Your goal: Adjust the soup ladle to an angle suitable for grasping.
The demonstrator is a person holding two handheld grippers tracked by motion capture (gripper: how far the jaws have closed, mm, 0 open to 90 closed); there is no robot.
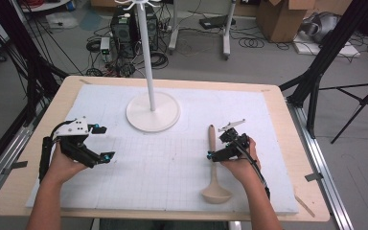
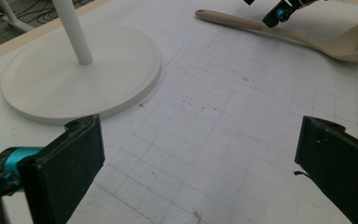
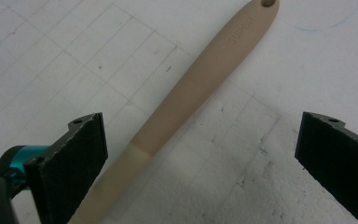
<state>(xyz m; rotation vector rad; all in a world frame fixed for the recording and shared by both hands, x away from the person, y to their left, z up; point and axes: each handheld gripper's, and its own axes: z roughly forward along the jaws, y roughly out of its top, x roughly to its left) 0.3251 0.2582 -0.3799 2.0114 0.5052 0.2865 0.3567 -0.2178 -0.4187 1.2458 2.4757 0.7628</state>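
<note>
A beige ladle (image 1: 214, 167) lies on the white gridded mat (image 1: 172, 163), handle pointing away, bowl near the front edge. My right gripper (image 1: 219, 144) is open and hovers low over the handle. In the right gripper view the handle (image 3: 200, 79) runs between the two spread jaws, nearer the left one, and neither jaw touches it. A white stand (image 1: 153, 112) with a round base and an upright pole is at the back middle. My left gripper (image 1: 105, 143) is open and holds nothing over the mat's left side. The left gripper view shows the stand's base (image 2: 81, 77) ahead of it and the ladle (image 2: 307, 39) farther off.
The mat lies on a wooden table (image 1: 297, 143). Black frame legs (image 1: 311, 86) stand at both sides of the table. Cables, boxes and equipment lie on the floor behind it. Open mat stretches between the two grippers.
</note>
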